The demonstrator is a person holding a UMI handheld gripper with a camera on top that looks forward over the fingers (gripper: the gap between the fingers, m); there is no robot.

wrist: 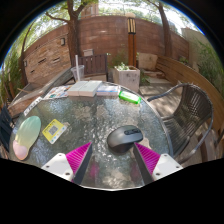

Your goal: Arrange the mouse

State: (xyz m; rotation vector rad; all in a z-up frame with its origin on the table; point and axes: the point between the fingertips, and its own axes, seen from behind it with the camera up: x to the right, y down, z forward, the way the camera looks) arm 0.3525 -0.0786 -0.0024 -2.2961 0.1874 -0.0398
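A dark grey computer mouse (pixel 124 137) lies on a round glass patio table (pixel 85 125), just ahead of my gripper (pixel 113 158) and a little toward the right finger. The fingers stand wide apart with their magenta pads (pixel 78 157) facing inward, and nothing is held between them. The mouse rests on the table by itself, its near end reaching into the gap between the fingertips.
On the table lie an oval pastel mouse pad (pixel 27 137) at the left, a yellow-green packet (pixel 53 129), a green object (pixel 130 97) and books or boxes (pixel 85 88) at the far edge. A metal mesh chair (pixel 187 112) stands at the right. A wooden fence stands beyond.
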